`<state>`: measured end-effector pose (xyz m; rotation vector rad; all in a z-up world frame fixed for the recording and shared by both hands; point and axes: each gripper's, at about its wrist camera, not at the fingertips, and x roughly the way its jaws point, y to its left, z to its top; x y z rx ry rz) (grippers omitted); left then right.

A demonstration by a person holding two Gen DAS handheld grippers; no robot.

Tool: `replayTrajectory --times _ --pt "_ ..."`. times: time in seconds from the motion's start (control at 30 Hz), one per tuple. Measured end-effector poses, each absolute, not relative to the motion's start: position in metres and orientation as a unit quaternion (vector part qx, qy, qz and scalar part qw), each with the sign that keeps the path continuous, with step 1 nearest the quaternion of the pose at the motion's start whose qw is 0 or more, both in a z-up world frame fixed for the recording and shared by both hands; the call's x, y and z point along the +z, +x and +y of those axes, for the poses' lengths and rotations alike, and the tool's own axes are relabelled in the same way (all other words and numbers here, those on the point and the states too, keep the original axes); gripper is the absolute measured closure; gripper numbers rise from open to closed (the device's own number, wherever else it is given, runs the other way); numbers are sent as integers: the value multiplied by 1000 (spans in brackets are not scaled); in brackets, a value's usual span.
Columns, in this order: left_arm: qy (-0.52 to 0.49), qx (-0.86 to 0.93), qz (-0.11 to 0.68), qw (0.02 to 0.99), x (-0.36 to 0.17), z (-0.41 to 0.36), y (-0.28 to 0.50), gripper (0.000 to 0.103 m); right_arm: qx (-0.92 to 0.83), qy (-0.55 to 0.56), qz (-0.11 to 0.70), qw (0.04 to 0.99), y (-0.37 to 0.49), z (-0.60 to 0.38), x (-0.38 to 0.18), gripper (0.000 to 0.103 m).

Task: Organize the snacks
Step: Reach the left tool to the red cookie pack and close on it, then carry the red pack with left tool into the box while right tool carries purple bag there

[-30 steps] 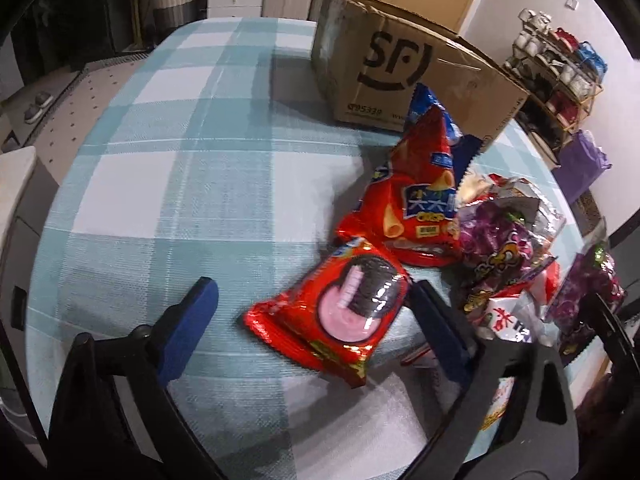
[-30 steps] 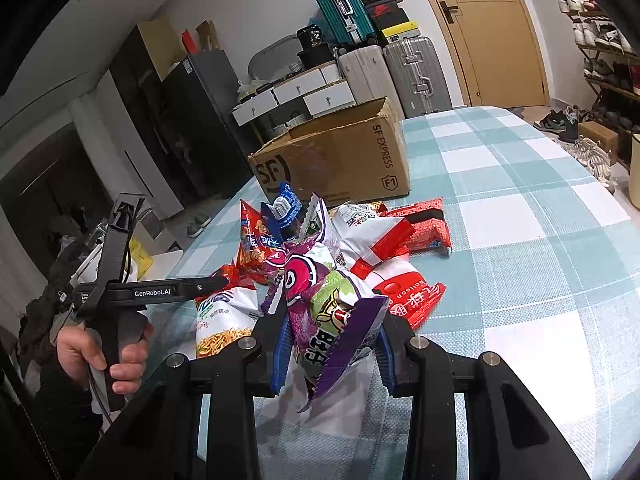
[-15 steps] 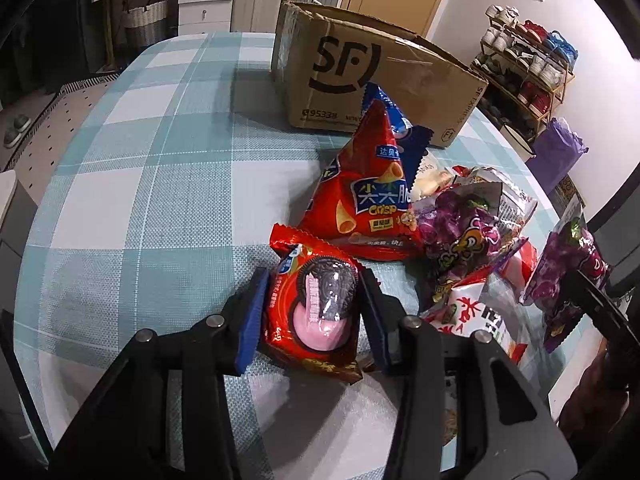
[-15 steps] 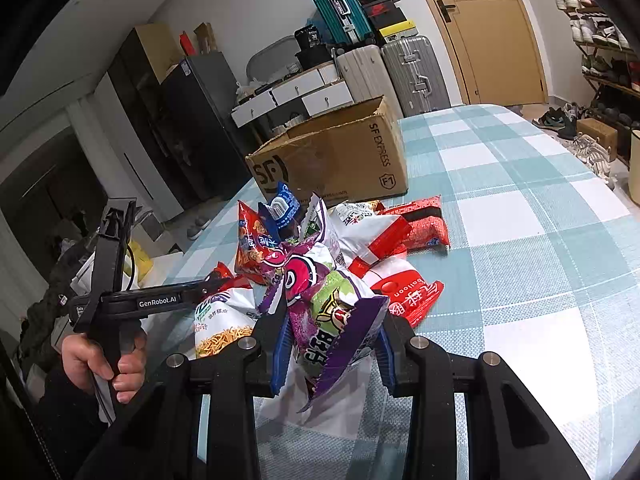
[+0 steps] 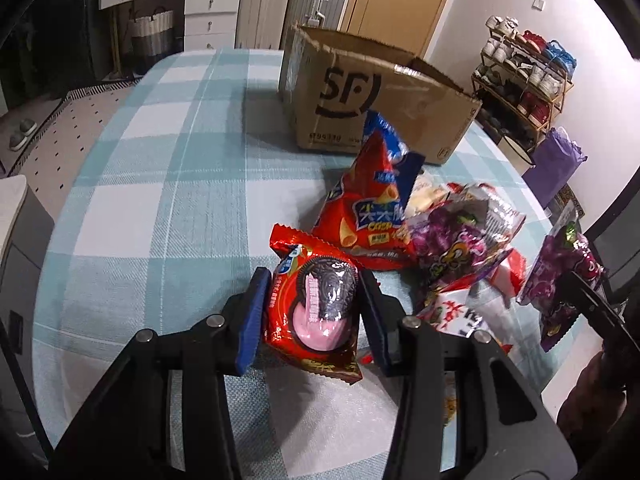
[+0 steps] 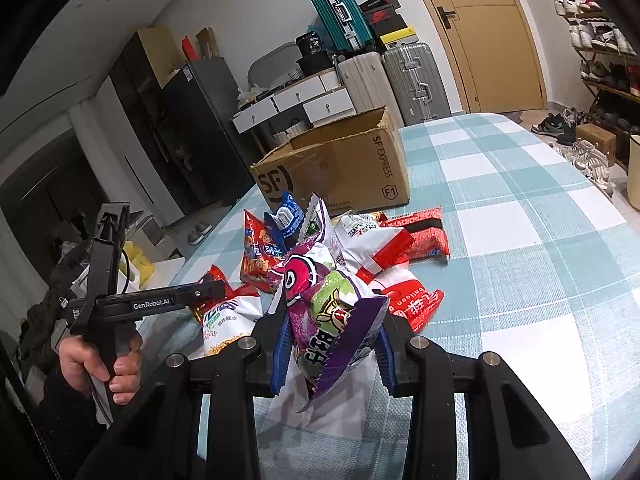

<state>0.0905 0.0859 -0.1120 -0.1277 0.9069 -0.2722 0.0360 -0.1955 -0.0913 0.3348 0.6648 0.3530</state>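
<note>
A red cookie pack (image 5: 320, 320) is pinched between the blue pads of my left gripper (image 5: 314, 280), just above the checked tablecloth (image 5: 160, 160). Behind it lies a red chips bag (image 5: 368, 216) and a heap of snack bags (image 5: 460, 240). My right gripper (image 6: 332, 320) is shut on a purple-and-white snack bag (image 6: 320, 280), held upright over the table's near side. That bag also shows at the right edge of the left wrist view (image 5: 560, 280). An open cardboard box (image 6: 340, 164) stands behind the heap. The left gripper (image 6: 200, 292) and the hand (image 6: 100, 364) holding it show at the left.
The cardboard box (image 5: 372, 92) sits mid-table at the back. Bare cloth (image 6: 540, 220) stretches right of the heap. Beyond the table are suitcases (image 6: 400, 80), white drawers (image 5: 208, 12), a shoe rack (image 5: 528, 76) and a wooden door (image 6: 480, 32).
My left gripper's jaws came together on the red cookie pack, which now stands more upright and slightly raised. The right gripper and its purple bag have not moved.
</note>
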Motion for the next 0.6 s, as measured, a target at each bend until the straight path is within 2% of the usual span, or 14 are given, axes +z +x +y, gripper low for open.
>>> replayTrajectory --times 0.6 --pt "-53 -169 371 912 -19 73 96 62 197 148 291 925 57 -190 -47 67"
